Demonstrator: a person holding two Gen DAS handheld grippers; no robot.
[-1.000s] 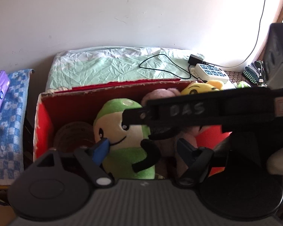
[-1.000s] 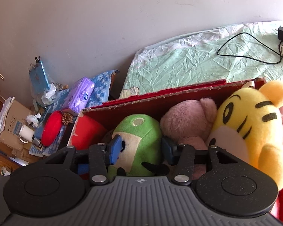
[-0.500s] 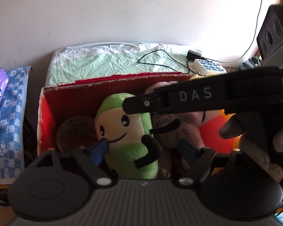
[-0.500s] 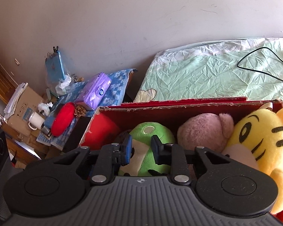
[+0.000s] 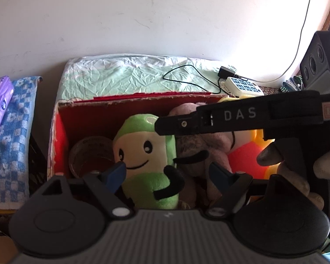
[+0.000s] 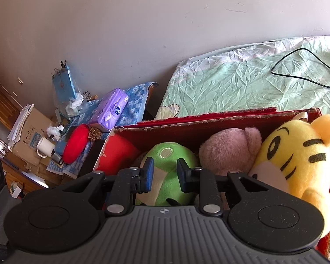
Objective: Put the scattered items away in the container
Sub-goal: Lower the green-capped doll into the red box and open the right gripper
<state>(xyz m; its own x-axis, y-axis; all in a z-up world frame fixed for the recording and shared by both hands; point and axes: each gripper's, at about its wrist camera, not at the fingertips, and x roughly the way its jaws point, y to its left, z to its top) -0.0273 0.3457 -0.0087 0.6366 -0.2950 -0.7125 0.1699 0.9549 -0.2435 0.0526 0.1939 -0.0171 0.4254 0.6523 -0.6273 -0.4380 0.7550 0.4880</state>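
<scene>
Looking down into the red cardboard box (image 5: pixel 61 132), both cameras show it already well filled: a green plush (image 5: pixel 147 154) stands upright near the middle, a pink bear (image 6: pixel 231 151) sits to its right, a yellow tiger plush (image 6: pixel 297 160) fills the right end, and a roll of clear tape (image 5: pixel 90 154) lies in the left corner.

Left gripper (image 5: pixel 167 173): jaws have just been opening and stand apart, either side of the green plush's lower body without pressing on it.

Right gripper (image 6: pixel 164 173): jaws have just been closing and now sit narrow, a small gap remaining. Nothing is clamped; the green plush shows behind the gap, below the tips.

Handling assessment: the plush items appear light, soft and compressible, with no risk of breakage. A pinch across the body or head should hold; thin limbs, such as the green plush's black arm (image 5: pixel 171 184), would probably slip or stretch. The tape roll looks stiff and smooth, best taken across its rim.

Judgement: the toys in view are stowed. Whether scattered items remain outside the box cannot be told from these views.
</scene>
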